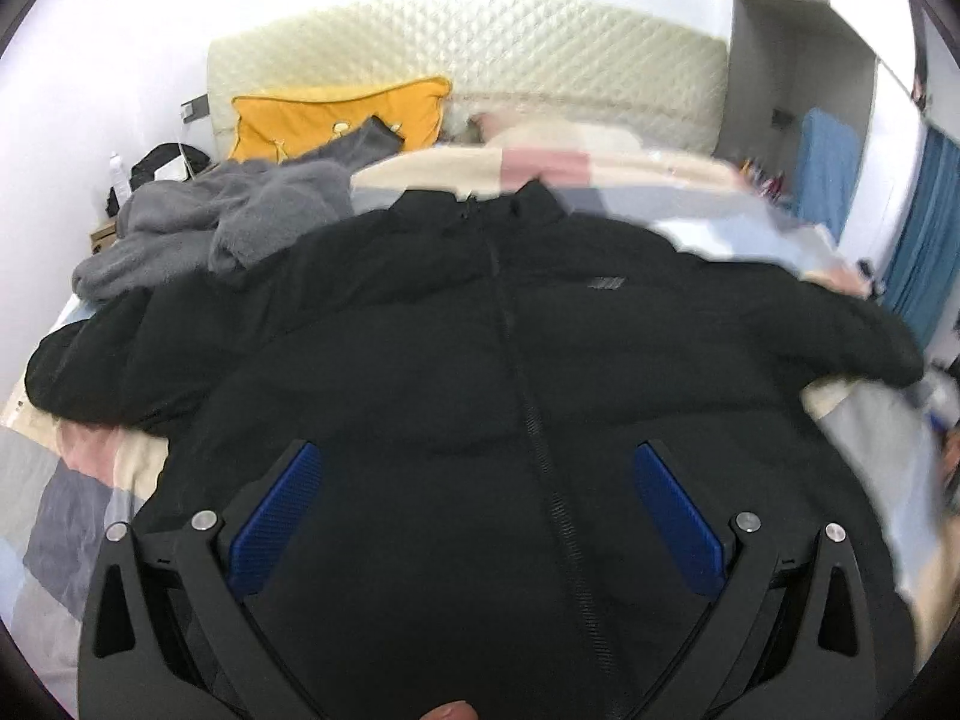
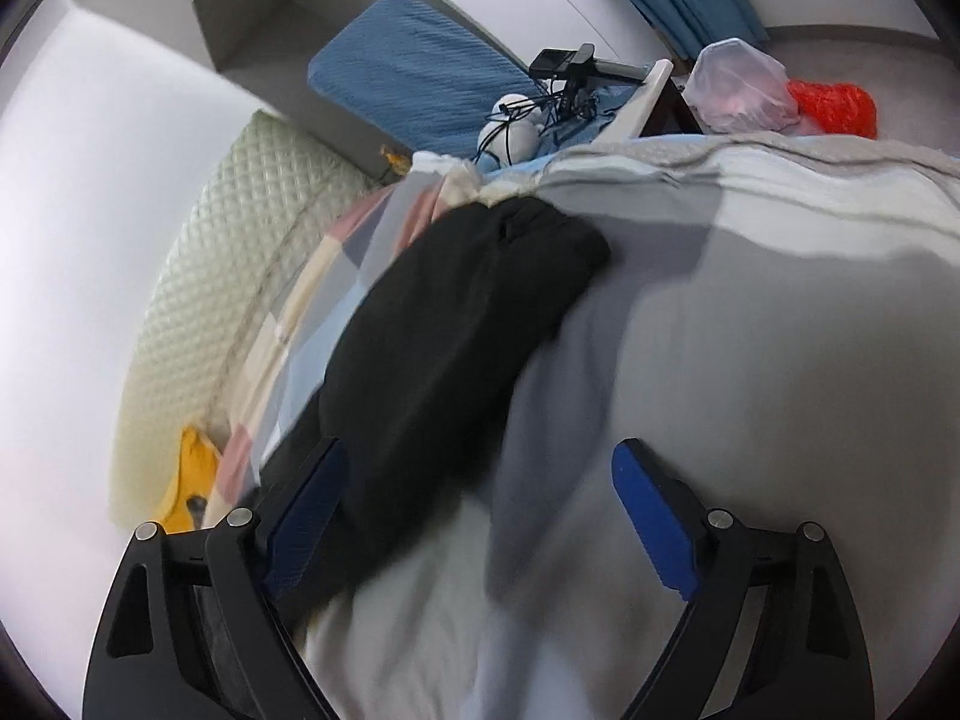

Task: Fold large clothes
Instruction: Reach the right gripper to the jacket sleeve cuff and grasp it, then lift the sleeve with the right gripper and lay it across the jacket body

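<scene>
Black puffer jacket (image 1: 456, 324) lies face up on the bed (image 1: 78, 480), zipped, collar toward the quilted headboard (image 1: 480, 54) and both sleeves spread out to the sides. I take the jacket as my landmark. My left claw (image 1: 474, 462) hovers over its lower front, blue pads (image 1: 276, 516) wide apart with nothing between them; the zipper runs up between the two fingers, nearer the pad on the right of the view. Beyond the jacket's collar lies a patchwork quilt (image 1: 540, 168) in cream, pink and grey. On the left of the view, a crumpled grey fleece garment (image 1: 222, 216) lies against the jacket's shoulder, and behind that a yellow pillow (image 1: 312, 120) leans on the headboard.

From my right wrist I see only one sleeve (image 2: 456, 324) of the jacket, lying diagonally across the bed, its cuff pointing toward the bed's far edge. My right claw (image 2: 480, 462) is also spread open and empty, one finger over the sleeve's near part, the other over pale grey bedding (image 2: 780, 360) beside it. Past the cuff, off the bed, sit a blue padded mat (image 2: 408, 60), a tangle of cables and a white device (image 2: 516, 126), a clear plastic bag (image 2: 738, 90) and something bright orange-red (image 2: 834, 105). The picture is motion-blurred, so finer detail escapes me.
</scene>
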`<state>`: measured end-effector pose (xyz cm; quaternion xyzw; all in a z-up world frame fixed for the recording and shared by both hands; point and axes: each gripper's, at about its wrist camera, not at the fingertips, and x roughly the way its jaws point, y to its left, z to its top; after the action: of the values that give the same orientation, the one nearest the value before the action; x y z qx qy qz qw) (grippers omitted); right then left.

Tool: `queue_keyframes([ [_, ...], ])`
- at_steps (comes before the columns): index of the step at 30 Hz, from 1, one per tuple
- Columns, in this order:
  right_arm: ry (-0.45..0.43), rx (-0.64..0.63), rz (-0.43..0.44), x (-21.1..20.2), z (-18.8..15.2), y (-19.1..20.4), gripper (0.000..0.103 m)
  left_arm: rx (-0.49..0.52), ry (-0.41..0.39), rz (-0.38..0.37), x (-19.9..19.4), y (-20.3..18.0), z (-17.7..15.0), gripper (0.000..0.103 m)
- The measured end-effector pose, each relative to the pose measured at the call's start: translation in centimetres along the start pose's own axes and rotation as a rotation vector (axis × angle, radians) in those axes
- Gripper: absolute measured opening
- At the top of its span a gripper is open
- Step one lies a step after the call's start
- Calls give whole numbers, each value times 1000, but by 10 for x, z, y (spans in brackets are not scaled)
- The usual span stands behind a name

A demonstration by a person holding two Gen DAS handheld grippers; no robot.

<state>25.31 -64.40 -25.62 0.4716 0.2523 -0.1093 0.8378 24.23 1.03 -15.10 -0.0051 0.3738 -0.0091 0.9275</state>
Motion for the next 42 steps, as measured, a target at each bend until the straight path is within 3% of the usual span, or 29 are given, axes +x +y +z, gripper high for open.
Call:
queue_keyframes([
  [2, -5, -6, 5, 13, 10, 3, 88, -33, 48, -46, 15, 6, -5, 103],
  [6, -2, 18, -8, 36, 21, 6, 91, -77, 73, -54, 24, 14, -9, 103],
  [13, -53, -97, -76, 60, 31, 35, 90, -77, 41, -63, 17, 11, -8, 103],
  [14, -59, -108, -69, 63, 33, 39, 84, -77, 36, -64, 16, 10, -7, 103],
  [15, -49, -112, -56, 66, 36, 42, 67, -77, 33, -65, 15, 9, -7, 103],
  [16, -30, -111, -57, 71, 38, 44, 57, -77, 30, -65, 15, 9, -7, 103],
  [17, -19, -111, -71, 73, 40, 46, 31, -73, 26, -62, 13, 8, -7, 103],
  [18, -17, -118, -93, 73, 41, 50, 19, -69, 24, -57, 12, 7, -6, 103],
  [21, -65, -160, -110, 64, 45, 69, 8, -65, 19, -51, 7, 9, -2, 103],
  [25, -158, -324, -199, 40, 43, 112, 6, -51, 5, -20, -1, 14, 6, 103],
  [29, -236, -351, -189, 4, 48, 156, 5, 10, -8, 61, -8, 16, 18, 103],
  [31, -270, -380, -162, -12, 47, 187, 5, 11, -5, 109, -10, 21, 18, 103],
  [34, -308, -491, -106, -36, 34, 251, 5, 7, -13, 108, -17, 29, 18, 103],
  [42, -307, -687, 98, -74, -45, 404, 5, 37, -73, 156, -49, 52, 30, 103],
])
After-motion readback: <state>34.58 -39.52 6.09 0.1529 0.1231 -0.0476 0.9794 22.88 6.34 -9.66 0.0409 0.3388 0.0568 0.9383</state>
